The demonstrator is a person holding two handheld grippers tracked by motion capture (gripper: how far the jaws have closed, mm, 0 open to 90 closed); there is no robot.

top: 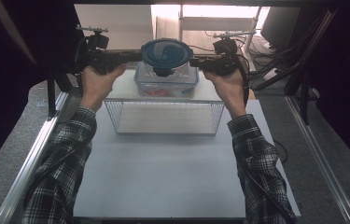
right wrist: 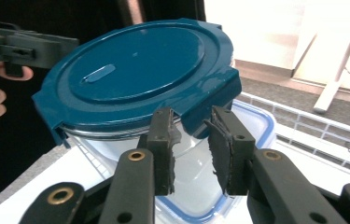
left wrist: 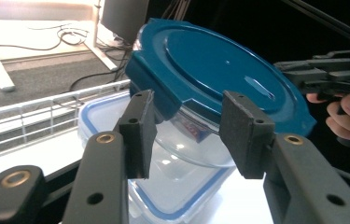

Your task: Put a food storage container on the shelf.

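**Round glass container held up between two hand-held grippers**

While both hands stay up at the far end of the table [top: 163, 177], the round glass container with the blue lid [top: 166, 55] sits right between the two tools, raised above a square clear container with a blue rim [top: 165, 84]. That square one stands on a white board [top: 121, 86] laid on top of a wire basket [top: 163, 116].

Left hand-held gripper [top: 133, 57]: it comes in level from the left, and the round container is straight ahead of its tips. In the left gripper view, the side latch flap of the blue lid [left wrist: 219, 70] hangs between the two black pads [left wrist: 137, 133]. The jaws stand partly apart around that flap; I can't tell whether the pads actually press on it.

Right hand-held gripper [top: 196, 60]: same deal from the other side. In the right gripper view its pads [right wrist: 163, 149] are closer together, with the opposite lid flap just beyond and between them. Whether they pinch it, can't tell either.

From the right gripper view, the lid looks tilted, and the glass bowl [right wrist: 116, 149] under it shows clear, with the square container right below and behind the pads. Something red lies inside the square container, too blurry to name.
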